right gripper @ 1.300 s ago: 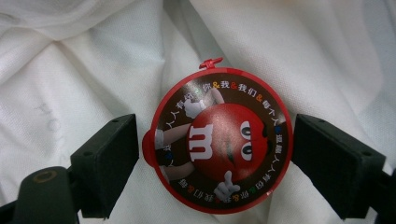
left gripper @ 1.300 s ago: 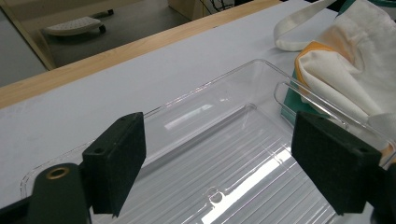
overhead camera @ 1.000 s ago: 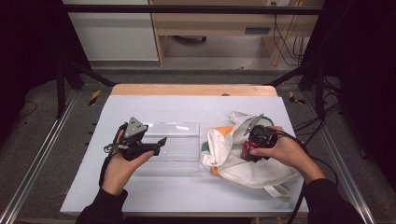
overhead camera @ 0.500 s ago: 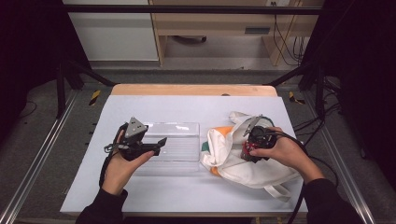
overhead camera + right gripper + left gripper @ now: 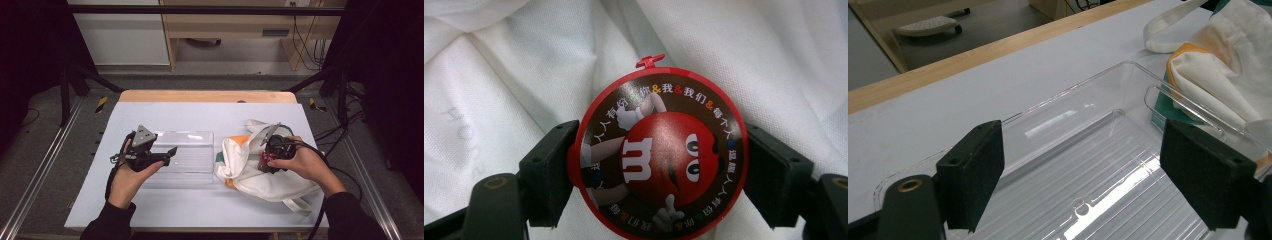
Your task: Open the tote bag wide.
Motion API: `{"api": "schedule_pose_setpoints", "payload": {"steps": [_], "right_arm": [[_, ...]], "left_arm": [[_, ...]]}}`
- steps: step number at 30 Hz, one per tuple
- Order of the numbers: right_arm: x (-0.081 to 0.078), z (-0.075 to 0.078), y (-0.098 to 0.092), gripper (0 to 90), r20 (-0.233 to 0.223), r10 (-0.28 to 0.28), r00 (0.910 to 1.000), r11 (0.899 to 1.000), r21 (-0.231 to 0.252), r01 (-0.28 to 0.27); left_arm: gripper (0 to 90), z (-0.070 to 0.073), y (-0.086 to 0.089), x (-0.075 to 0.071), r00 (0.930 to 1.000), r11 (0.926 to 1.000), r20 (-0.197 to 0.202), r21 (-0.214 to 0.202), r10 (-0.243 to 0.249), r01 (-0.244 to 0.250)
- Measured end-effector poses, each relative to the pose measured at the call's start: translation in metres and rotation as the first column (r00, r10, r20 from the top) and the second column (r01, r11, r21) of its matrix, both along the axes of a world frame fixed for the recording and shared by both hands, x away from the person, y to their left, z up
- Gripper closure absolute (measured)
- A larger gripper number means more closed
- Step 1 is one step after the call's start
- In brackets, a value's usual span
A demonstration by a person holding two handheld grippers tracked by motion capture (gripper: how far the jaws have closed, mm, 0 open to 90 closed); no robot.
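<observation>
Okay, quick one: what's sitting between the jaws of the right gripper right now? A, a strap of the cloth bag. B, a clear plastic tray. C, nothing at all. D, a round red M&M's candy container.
D: in the right gripper view the round red M&M's container sits between the two black jaws of the right gripper, pressed at both sides, over the white cloth bag.

The right hand-held gripper (image 5: 659,165) has just been closing its jaws on the round red tin (image 5: 659,155) between them. The pads now touch its rim over the white bag (image 5: 250,165).
</observation>
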State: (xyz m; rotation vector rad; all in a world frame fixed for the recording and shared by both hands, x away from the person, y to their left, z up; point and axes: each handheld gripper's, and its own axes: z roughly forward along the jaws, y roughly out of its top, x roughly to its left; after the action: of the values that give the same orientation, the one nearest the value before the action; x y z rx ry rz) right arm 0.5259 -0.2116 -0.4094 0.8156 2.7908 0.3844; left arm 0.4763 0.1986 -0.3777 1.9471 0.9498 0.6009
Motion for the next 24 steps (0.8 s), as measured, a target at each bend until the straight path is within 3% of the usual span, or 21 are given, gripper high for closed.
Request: {"api": "schedule_pose_setpoints", "payload": {"steps": [8,24], "right_arm": [[-0.002,0.007,-0.003,24.3,0.017,-0.013,0.9998,0.999,0.031,0.013],[-0.015,0.048,-0.013,24.3,0.093,-0.04,0.9948,0.996,0.089,0.032]], "left_arm": [[18.2,-0.001,0.007,0.003,0.9998,0.9998,-0.002,-0.012,0.018,-0.018],[18.1,-0.003,0.019,0.007,0.9988,0.9986,-0.013,-0.022,0.048,-0.048]]}}
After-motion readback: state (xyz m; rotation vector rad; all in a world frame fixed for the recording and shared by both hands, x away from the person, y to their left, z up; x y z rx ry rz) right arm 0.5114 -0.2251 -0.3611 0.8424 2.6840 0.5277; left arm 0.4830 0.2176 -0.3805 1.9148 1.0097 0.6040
